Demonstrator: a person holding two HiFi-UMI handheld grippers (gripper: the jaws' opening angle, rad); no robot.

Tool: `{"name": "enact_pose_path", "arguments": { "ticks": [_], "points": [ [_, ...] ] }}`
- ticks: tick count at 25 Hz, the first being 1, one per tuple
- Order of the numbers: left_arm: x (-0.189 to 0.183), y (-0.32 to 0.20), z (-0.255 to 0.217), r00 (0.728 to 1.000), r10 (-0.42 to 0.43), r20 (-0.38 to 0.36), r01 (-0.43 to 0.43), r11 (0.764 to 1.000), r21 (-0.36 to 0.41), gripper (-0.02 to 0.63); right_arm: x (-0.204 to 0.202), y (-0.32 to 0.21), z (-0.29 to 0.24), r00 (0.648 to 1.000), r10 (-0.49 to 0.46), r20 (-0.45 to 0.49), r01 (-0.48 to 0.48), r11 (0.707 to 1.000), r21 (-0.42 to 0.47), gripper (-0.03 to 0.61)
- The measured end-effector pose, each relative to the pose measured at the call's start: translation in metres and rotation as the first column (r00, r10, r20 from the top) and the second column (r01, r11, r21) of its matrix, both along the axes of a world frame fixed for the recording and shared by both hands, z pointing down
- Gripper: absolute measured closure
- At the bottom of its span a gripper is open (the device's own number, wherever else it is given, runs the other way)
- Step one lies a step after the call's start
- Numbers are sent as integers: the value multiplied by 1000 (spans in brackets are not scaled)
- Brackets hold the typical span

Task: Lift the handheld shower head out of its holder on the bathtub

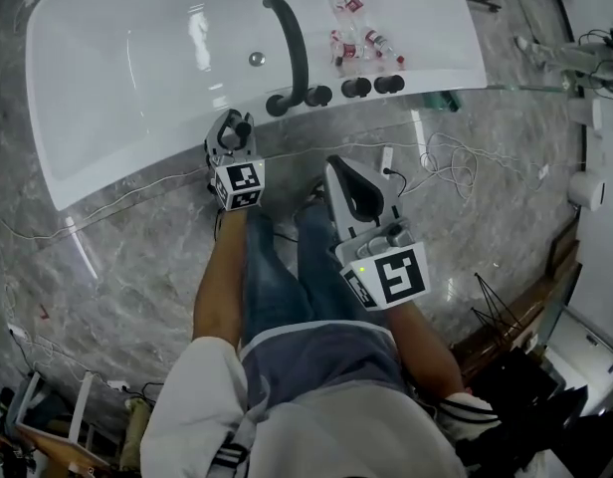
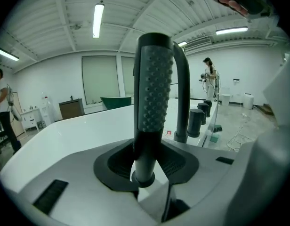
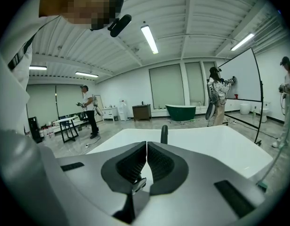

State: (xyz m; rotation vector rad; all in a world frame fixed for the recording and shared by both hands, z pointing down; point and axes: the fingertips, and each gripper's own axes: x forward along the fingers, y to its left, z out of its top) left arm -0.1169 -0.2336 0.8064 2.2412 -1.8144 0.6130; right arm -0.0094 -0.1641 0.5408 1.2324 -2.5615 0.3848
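**A:** Where's the shower head (image 2: 154,88)?

**B:** Upright about midway along the near rim of the bathtub (image 1: 137,157). Its foot is down in the holder (image 2: 144,177), so I'd say it's not lifted yet.

**A:** And the left claw (image 1: 233,129)?

**B:** Clenched on the handle low down, with a pad against each side as far as I can tell. Gripping the stem from the side like that suits a straight pull upward, which is how it must leave the socket.

**A:** The right claw (image 3: 146,160)?

**B:** Clenched on nothing, jaws together. It's held off the rim over the person's legs. This step likely needs one claw only.

**A:** Anything to bump into?

**B:** The faucet (image 1: 292,43) arches just behind the handle and out over the basin. Knobs (image 1: 356,88) sit along the rim to its right, and small bottles (image 1: 351,33) lie inside the tub near that end. Cables (image 1: 441,162) trail on the floor. No hose shows, so I can't say whether one would drag.
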Motion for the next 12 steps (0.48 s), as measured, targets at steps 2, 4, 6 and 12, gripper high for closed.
{"name": "enact_pose_path", "arguments": {
  "ticks": [2,4,6,12],
  "points": [
    [0,-5,7,1000,-5,-2,5,1000,11,463,-2,-7,14,1000,-8,2,8,1000,4,560],
    [-1,-7,13,1000,-8,-6,8,1000,13,466,-8,-12,28,1000,-20,-2,20,1000,13,561],
    [-3,-8,16,1000,-14,-21,14,1000,22,466,-16,-17,42,1000,-30,-4,30,999,15,561],
    [-12,-1,-50,997,-10,-75,18,994,104,466,-35,-13,39,998,-67,-7,67,997,35,561]
  ]
}}
